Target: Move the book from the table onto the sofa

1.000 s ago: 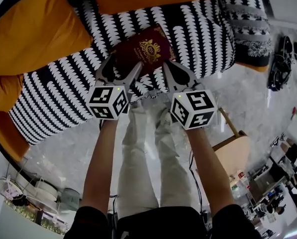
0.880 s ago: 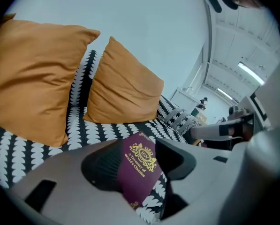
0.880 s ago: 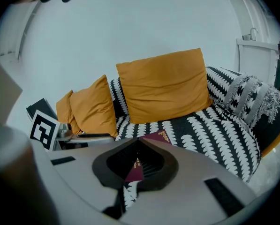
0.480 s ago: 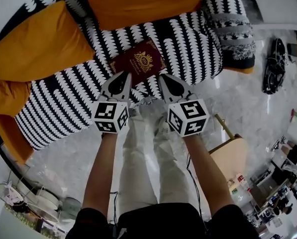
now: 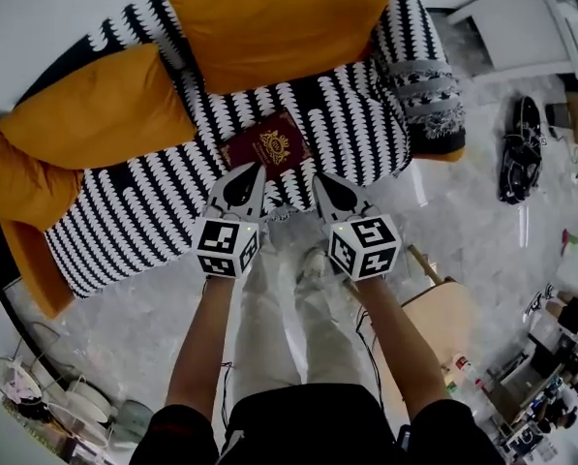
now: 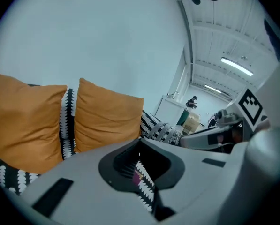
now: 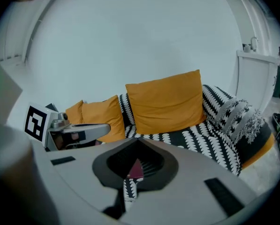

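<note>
The dark red book (image 5: pixel 266 147) with a gold emblem lies flat on the black-and-white sofa seat (image 5: pixel 153 211). My left gripper (image 5: pixel 253 169) hovers just in front of the book's near edge; its jaws have just been closing and now meet with nothing between them. My right gripper (image 5: pixel 320 178) is beside it, also shut and empty, off the book's right corner. In the left gripper view the left gripper (image 6: pixel 140 140) has its tips together, and a sliver of the book (image 6: pixel 136 177) shows below them. The right gripper view shows the right gripper (image 7: pixel 139 138) shut above the book (image 7: pixel 136 169).
Orange cushions (image 5: pixel 279 22) (image 5: pixel 105 109) lean on the sofa back. A wooden stool (image 5: pixel 448 308) stands at my right leg. A black item (image 5: pixel 516 148) lies on the marble floor, and a white table (image 5: pixel 521 27) stands behind it.
The left jaws, open at the book's near corner, have shut. Both grippers have lifted and drawn back from the book, which stays on the sofa.
</note>
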The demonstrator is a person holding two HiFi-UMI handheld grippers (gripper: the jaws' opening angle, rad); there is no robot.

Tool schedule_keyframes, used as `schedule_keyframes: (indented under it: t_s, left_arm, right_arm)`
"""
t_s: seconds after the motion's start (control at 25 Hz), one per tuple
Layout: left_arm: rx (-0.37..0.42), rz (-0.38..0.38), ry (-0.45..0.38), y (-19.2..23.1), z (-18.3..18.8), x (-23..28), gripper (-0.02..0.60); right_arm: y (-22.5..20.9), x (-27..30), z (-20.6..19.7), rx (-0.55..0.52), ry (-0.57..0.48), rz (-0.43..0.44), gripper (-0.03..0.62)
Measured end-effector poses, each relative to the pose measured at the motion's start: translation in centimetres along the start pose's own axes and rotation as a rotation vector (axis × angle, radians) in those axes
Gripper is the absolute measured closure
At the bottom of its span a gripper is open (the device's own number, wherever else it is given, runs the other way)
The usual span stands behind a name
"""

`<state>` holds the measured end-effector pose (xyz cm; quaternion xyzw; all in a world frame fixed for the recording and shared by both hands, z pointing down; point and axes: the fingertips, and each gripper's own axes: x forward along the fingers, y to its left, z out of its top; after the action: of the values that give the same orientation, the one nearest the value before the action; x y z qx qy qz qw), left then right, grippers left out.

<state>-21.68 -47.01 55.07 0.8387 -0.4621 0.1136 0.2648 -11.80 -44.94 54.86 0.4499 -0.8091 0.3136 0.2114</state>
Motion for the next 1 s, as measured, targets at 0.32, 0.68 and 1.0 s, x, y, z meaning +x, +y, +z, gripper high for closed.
schedule_keyframes:
  t_s: [0.32, 0.68, 1.0]
  left_arm:
    - [-0.007, -0.024, -0.007, -5.2, 3.1, -3.3, 0.565]
    - [0.005, -0.054, -0.054, -11.7, 8.1, -6.3, 0.565]
    - [0.091, -0.064, -0.130, -17.4, 13.3, -8.7, 0.565]
  right_arm:
    - [1.3, -5.3, 3.3, -0.096, -0.018, 0.029, 0.588]
    - [1.6, -11.3, 7.0, -0.121, -0.098, 0.046, 0.588]
    - [2.5, -17.6, 10.9, -0.175, -0.205, 0.073, 0.588]
